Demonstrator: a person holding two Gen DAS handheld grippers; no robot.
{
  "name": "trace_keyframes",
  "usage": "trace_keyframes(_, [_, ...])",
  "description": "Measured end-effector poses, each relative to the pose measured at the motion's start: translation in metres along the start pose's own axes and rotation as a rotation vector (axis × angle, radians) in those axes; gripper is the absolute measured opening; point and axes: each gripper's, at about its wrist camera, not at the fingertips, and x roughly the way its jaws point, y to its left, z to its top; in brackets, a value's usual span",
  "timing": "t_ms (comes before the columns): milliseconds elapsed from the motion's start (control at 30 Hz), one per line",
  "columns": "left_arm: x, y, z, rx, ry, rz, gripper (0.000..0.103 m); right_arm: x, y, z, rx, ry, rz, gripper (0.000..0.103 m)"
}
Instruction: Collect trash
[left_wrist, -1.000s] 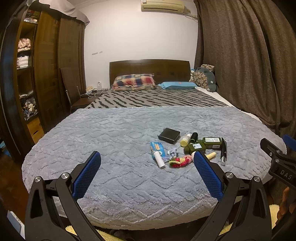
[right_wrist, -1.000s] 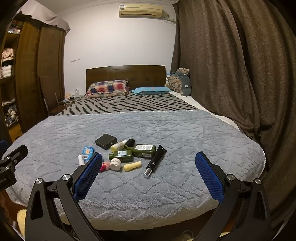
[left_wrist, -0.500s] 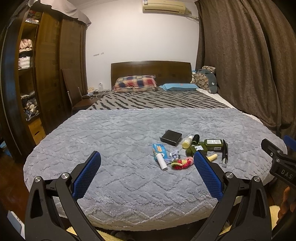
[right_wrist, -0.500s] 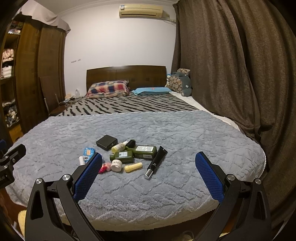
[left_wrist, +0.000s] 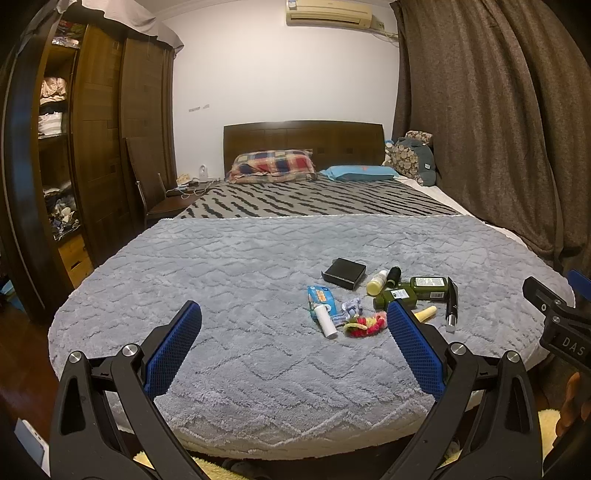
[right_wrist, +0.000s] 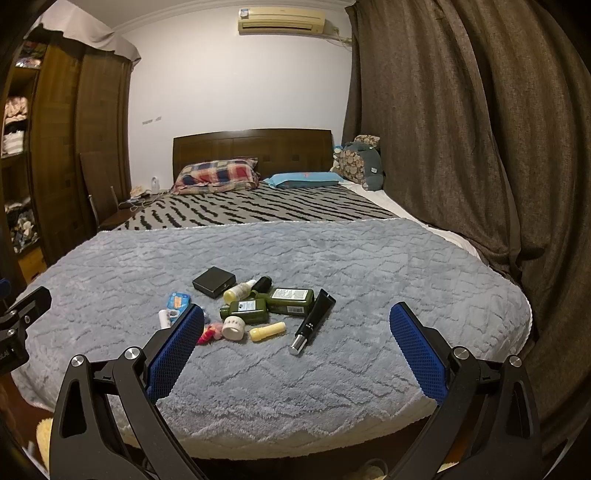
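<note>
Both tongs spread wide and empty, short of the clutter on the bed

The pile (right_wrist: 255, 306) lies on the grey blanket (left_wrist: 221, 277) near the bed's foot, ahead of both tongs and apart from them. It sits right of centre for the left tongs (left_wrist: 293, 345), left of centre for the right tongs (right_wrist: 297, 345). The black tube (right_wrist: 314, 319), long axis running near-to-far, looks nearest the right tongs.

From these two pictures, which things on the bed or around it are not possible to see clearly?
- Label text on the green bottles, right wrist view: too small to read.
- White jar: hidden in the left wrist view behind the blue pad of one of the left gripper's fingers.
- Red and yellow item: mostly hidden in the right wrist view by one of the right gripper's fingers.
- Any trash bin: in neither view.
</note>
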Motion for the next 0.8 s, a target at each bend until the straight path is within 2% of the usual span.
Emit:
trace_keyframes(467, [0.003,0.002,-0.003,-0.004,0.004,0.007,0.095,0.001,-0.006,0.001,0.013,-0.008,-0.008,0.100])
trace_keyframes(633, [0.014,0.004,-0.011,0.003,0.031,0.005,0.095,0.006,-0.011,-0.002,0.014,-0.010,-0.016,0.100])
trace_keyframes(800, [0.035,0.002,-0.025,0.013,0.080,-0.024,0.095,0.028,-0.017,-0.018,0.020,0.041,-0.003,0.100])
